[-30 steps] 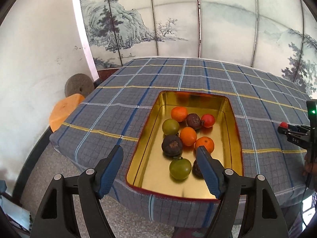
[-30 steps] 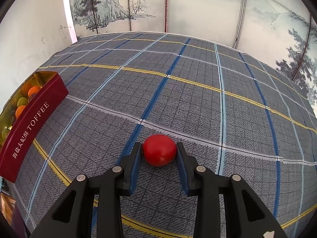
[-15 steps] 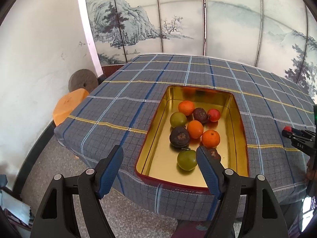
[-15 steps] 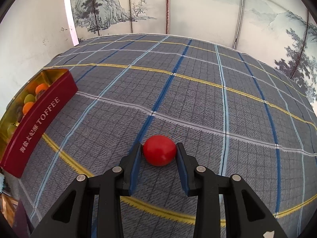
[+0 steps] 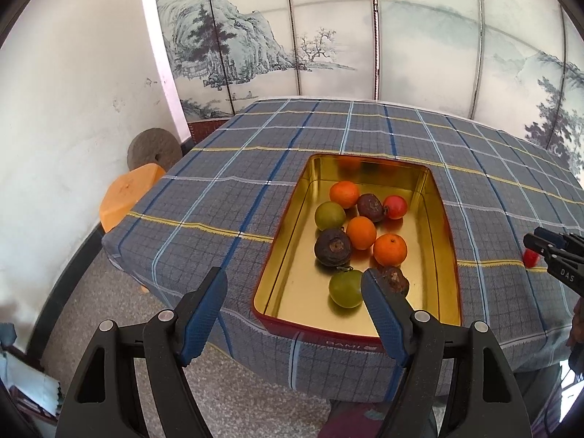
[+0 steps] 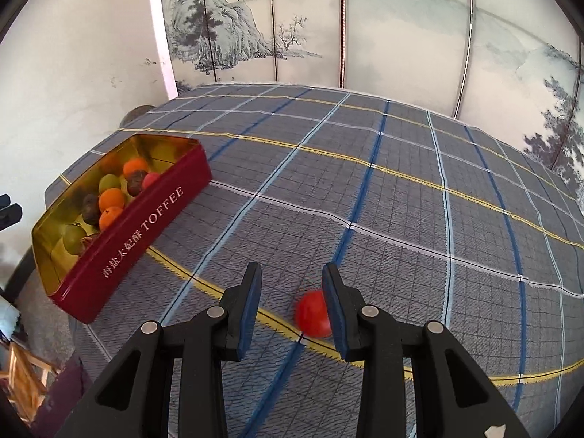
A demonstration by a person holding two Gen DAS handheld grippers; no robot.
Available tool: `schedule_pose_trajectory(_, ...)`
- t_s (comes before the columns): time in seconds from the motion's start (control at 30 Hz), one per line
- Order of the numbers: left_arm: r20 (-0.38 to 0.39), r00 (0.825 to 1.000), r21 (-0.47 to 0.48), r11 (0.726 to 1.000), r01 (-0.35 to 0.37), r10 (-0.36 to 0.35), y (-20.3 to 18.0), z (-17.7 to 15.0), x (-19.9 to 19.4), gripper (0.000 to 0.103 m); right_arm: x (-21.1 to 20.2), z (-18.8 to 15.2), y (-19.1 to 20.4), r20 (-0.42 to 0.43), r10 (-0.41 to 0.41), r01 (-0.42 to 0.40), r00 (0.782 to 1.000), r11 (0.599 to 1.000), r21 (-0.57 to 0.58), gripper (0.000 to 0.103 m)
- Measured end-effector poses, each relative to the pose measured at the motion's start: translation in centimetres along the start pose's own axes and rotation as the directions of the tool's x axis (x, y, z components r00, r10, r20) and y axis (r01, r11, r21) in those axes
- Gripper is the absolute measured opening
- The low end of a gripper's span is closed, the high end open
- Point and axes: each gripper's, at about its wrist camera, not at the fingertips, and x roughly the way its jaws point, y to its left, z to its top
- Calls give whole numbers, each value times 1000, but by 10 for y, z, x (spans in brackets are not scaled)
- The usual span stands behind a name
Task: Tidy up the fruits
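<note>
Right claw: released. Its jaws stand apart, and the red fruit lies against the inner face of the right-hand finger only, clear of the other finger. The fruit is blurred, and I cannot tell whether it rests on the cloth. It is to the right of the toffee tin, well apart from it and outside it, above the checked cloth of the counter. Left claw: released and empty, jaws wide, hanging off the counter's edge in front of the tin's near end. Inside the tin lie three orange fruits, two green fruits, three dark wrinkled fruits and one red one, grouped from the middle towards its right wall. Left of the tin, past the counter, an orange stool and a round stone stand by the white wall.
</note>
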Motion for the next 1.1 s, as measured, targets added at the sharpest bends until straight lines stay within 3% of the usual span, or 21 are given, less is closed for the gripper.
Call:
schedule_pose_trajectory(0.5, -19, 1000, 18, 1000, 20, -20, -9, -2, 3, 76, -6, -18, -30, -10, -31, 32, 999, 998, 46, 33)
schedule_pose_trajectory(0.63, -13, 1000, 30, 999, 21, -21, -13, -2, 2, 76, -6, -26, -27, -8, -17, 17, 1000, 999, 37, 40)
schedule_pose_trajectory(0.87, -15, 1000, 40, 999, 26, -26, -18, -2, 2, 76, 4, -27, -17, -36, 1, -1, 999, 1000, 6, 40)
schedule_pose_trajectory(0.97, -13, 1000, 44, 999, 29, -28, -19, -2, 2, 76, 10, -32, -13, -55, 5, -5, 998, 1000, -2, 27)
schedule_pose_trajectory(1.1, -10, 1000, 39, 999, 20, -20, -16, -2, 2, 76, 10, -31, -10, -54, 1, -1, 999, 1000, -12, 27)
